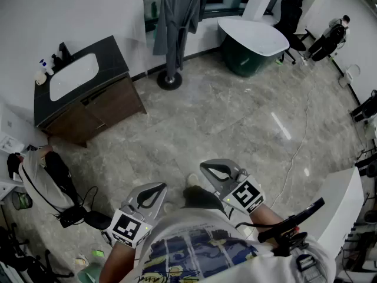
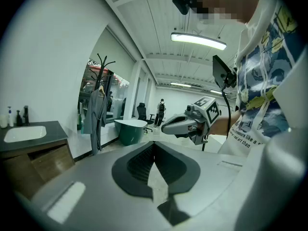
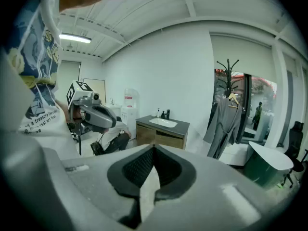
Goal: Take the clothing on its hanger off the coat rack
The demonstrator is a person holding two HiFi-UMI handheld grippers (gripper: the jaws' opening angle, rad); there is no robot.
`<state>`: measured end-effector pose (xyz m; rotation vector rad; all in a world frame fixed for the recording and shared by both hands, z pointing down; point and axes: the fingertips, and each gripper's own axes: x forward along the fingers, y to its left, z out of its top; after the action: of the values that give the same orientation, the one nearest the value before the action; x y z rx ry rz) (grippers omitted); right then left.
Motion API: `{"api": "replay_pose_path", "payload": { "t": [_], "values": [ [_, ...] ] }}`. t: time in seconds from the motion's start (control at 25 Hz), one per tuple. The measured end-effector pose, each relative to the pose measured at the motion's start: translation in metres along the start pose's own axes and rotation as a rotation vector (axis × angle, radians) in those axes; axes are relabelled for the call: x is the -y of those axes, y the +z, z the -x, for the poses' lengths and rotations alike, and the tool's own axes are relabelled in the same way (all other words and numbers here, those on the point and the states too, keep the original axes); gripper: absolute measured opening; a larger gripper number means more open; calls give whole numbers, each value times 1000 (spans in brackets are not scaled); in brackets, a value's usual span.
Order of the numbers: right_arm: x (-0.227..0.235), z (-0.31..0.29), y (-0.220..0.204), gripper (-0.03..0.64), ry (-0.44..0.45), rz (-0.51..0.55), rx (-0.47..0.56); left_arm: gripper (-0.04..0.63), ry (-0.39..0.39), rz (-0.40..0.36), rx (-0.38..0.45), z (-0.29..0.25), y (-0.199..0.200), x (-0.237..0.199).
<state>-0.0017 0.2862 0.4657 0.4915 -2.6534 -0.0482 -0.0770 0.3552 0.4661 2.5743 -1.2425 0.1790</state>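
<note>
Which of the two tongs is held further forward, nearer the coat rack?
The right tongs: in the head view their shut tips lie further up the picture, toward the coat rack, than the left tongs, which sit closer to the person.

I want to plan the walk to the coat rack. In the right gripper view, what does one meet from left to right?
Grey left gripper, wooden vanity with dark top and white basin, grey robe hanging on the black coat rack, dark green tub with white top.
</note>
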Motion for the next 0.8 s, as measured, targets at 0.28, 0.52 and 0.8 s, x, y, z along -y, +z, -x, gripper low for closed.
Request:
{"api": "replay_pose_path", "payload": {
  "t": [0.28, 0.52, 0.8],
  "values": [
    [19, -21, -5, 2, 1, -25, -5, 3, -26, -2, -24, -18, -1, -24],
    [75, -43, -6, 3, 6, -69, 2, 3, -30, -12, -34, -62, 17, -65],
    [169, -76, 10, 37, 10, -58, 42, 6, -33, -49, -66, -135, 59, -118]
  ]
}}
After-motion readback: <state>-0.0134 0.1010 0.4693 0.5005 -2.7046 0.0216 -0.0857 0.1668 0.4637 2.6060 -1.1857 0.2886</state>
